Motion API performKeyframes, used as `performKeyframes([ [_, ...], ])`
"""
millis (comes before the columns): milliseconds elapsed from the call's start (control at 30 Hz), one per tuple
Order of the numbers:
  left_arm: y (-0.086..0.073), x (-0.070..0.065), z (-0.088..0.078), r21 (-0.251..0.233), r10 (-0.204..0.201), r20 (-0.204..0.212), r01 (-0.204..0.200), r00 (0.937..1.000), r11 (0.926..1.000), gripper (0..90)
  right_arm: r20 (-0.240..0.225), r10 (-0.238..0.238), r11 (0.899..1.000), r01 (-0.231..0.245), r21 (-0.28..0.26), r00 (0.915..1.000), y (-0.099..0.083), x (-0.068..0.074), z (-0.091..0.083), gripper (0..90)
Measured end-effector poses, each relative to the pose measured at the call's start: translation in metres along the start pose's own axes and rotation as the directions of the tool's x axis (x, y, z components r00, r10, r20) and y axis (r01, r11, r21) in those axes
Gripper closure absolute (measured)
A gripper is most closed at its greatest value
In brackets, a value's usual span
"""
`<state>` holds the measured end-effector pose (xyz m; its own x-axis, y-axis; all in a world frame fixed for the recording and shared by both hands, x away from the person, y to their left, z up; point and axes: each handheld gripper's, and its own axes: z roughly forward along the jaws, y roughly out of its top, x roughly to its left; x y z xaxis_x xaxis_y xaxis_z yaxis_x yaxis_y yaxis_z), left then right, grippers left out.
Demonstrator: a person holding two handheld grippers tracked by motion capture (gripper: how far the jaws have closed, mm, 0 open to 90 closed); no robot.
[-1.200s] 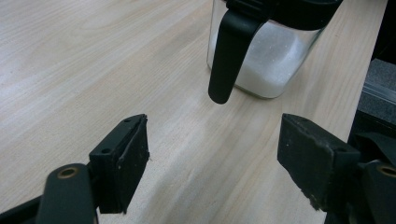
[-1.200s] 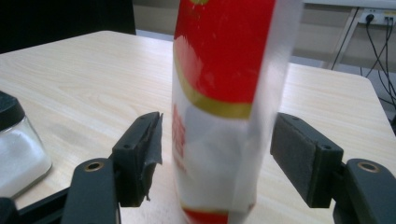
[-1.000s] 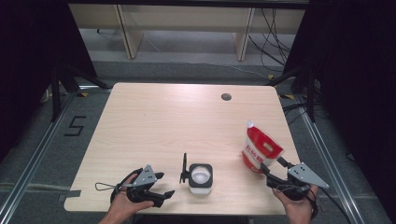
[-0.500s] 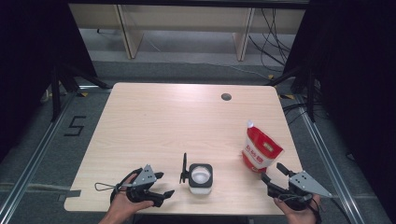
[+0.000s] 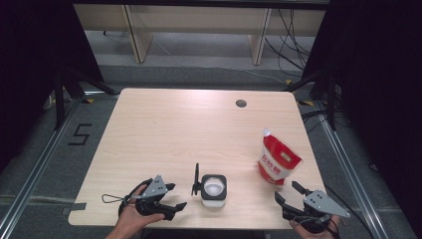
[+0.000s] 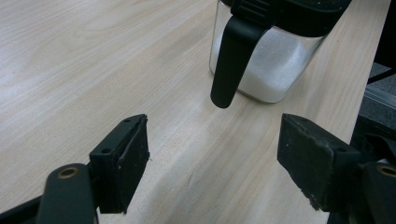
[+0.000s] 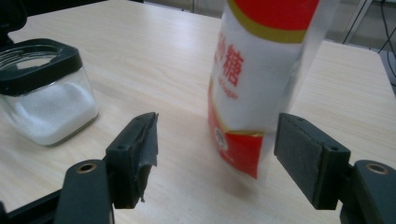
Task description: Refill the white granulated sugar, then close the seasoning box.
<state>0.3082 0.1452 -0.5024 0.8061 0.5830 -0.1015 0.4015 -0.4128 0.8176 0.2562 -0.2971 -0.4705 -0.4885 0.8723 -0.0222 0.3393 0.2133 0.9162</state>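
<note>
Both hands come in at the near table edge. The left gripper (image 5: 175,195) rests low in the left hand (image 5: 130,219), its jaws spread wide and empty. The right gripper (image 5: 287,193), in the right hand (image 5: 313,230), also stands wide open, gripping nothing.

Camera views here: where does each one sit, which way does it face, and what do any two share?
High view: above the person's table edge, facing forward and down on the table; both hands, left gripper and right gripper show.
Left gripper view: rides the left gripper, looks past open jaws at the jar.
Right gripper view: rides the right gripper, faces the sugar bag past open jaws.
Shared: both gripper views show the jar.
</note>
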Motion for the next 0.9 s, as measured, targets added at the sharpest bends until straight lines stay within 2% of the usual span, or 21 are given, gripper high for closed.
performKeyframes([
  [33, 0.000, 0.000, 0.000, 0.001, 0.001, 0.000, -0.001, 1.0000, 1.0000, 24.2, -0.010, 0.008, 1.000, -0.008, 0.010, 0.9999, -0.001, 0.002, -0.001, 30.8],
  [100, 0.001, 0.002, 0.000, 0.000, 0.027, 0.008, -0.027, 0.9996, 0.9996, 24.2, -0.009, 0.001, 1.000, -0.001, 0.010, 1.0000, -0.002, 0.003, -0.002, 30.6],
  [133, 0.001, 0.002, -0.001, 0.002, 0.025, 0.005, -0.025, 0.9997, 0.9997, 24.2, -0.009, 0.029, 0.999, -0.028, 0.016, 0.9995, -0.002, 0.007, -0.003, 30.6],
  [167, 0.002, 0.002, -0.001, 0.002, 0.025, 0.009, -0.025, 0.9996, 0.9997, 24.2, -0.026, 0.007, 1.000, -0.006, 0.012, 0.9996, -0.002, 0.006, -0.003, 30.6],
  [200, 0.002, 0.002, -0.001, 0.000, 0.025, 0.010, -0.025, 0.9996, 0.9997, 24.2, -0.022, 0.022, 1.000, -0.021, 0.019, 0.9995, -0.002, 0.008, -0.004, 30.5],
  [233, 0.001, 0.000, -0.001, -0.002, -0.005, 0.008, 0.005, 1.0000, 1.0000, 24.2, -0.013, 0.026, 0.999, -0.025, 0.026, 0.9996, -0.003, 0.010, -0.005, 30.5],
  [267, 0.001, -0.001, 0.000, -0.012, -0.009, 0.007, 0.009, 0.9999, 0.9999, 24.2, -0.011, -0.012, 1.000, 0.012, 0.010, 0.9999, -0.003, 0.009, -0.005, 30.3],
  [300, 0.001, 0.000, 0.000, -0.014, -0.002, 0.005, 0.003, 1.0000, 0.9999, 24.2, -0.014, -0.022, 1.000, 0.022, 0.014, 0.9997, -0.003, 0.009, -0.005, 30.3],
  [333, 0.002, 0.000, 0.000, -0.013, -0.003, 0.006, 0.003, 1.0000, 0.9999, 24.2, -0.035, 0.002, 1.000, -0.002, 0.022, 0.9994, -0.004, 0.012, -0.005, 30.3],
  [367, 0.002, 0.000, 0.000, -0.004, -0.001, 0.009, 0.001, 1.0000, 1.0000, 24.2, -0.033, -0.015, 1.000, 0.016, 0.027, 0.9994, -0.004, 0.011, -0.006, 30.3],
  [467, 0.004, 0.000, -0.001, -0.019, 0.004, 0.008, -0.004, 1.0000, 0.9998, 24.2, -0.035, -0.007, 1.000, 0.008, 0.030, 0.9994, -0.005, 0.014, -0.008, 30.1],
  [500, 0.005, 0.001, -0.001, -0.023, 0.008, 0.020, -0.007, 0.9998, 0.9997, 24.2, -0.031, -0.003, 0.999, 0.004, 0.033, 0.9995, -0.005, 0.014, -0.009, 30.1],
  [533, 0.006, 0.001, -0.001, -0.021, 0.009, 0.013, -0.008, 0.9999, 0.9998, 24.2, -0.028, 0.030, 0.999, -0.029, 0.043, 0.9992, -0.006, 0.018, -0.010, 30.0],
  [567, 0.007, 0.001, -0.002, -0.015, 0.003, 0.014, -0.002, 0.9999, 0.9999, 24.2, -0.037, -0.007, 1.000, 0.008, 0.030, 0.9993, -0.006, 0.016, -0.009, 30.0],
  [600, 0.007, 0.001, -0.002, -0.029, 0.004, 0.010, -0.003, 0.9999, 0.9996, 24.2, -0.027, -0.022, 0.999, 0.023, 0.029, 0.9994, -0.007, 0.016, -0.010, 30.0],
  [633, 0.008, 0.001, -0.002, -0.039, 0.003, 0.017, -0.002, 0.9999, 0.9992, 24.3, -0.048, -0.017, 0.999, 0.019, 0.037, 0.9987, -0.007, 0.016, -0.009, 30.0],
  [667, 0.009, 0.002, -0.002, -0.038, 0.024, 0.018, -0.023, 0.9995, 0.9990, 24.5, -0.054, -0.008, 0.999, 0.011, 0.041, 0.9985, -0.007, 0.018, -0.009, 30.0],
  [700, 0.009, 0.001, -0.004, -0.026, 0.009, 0.009, -0.008, 0.9999, 0.9996, 24.9, -0.047, -0.022, 0.999, 0.024, 0.033, 0.9987, -0.007, 0.018, -0.009, 30.0],
  [733, 0.009, 0.000, -0.005, -0.047, 0.000, 0.010, 0.000, 0.9999, 0.9989, 26.2, -0.037, -0.029, 0.999, 0.030, 0.037, 0.9989, -0.007, 0.018, -0.010, 30.0],
  [767, 0.011, 0.000, -0.006, -0.054, 0.010, 0.012, -0.010, 0.9999, 0.9985, 28.8, -0.041, -0.009, 0.999, 0.010, 0.041, 0.9991, -0.008, 0.020, -0.010, 30.0],
  [900, 0.013, -0.003, -0.010, -0.080, 0.056, 0.012, -0.055, 0.9983, 0.9953, 42.1, -0.064, -0.005, 0.999, 0.008, 0.051, 0.9979, -0.008, 0.022, -0.009, 30.0],
])
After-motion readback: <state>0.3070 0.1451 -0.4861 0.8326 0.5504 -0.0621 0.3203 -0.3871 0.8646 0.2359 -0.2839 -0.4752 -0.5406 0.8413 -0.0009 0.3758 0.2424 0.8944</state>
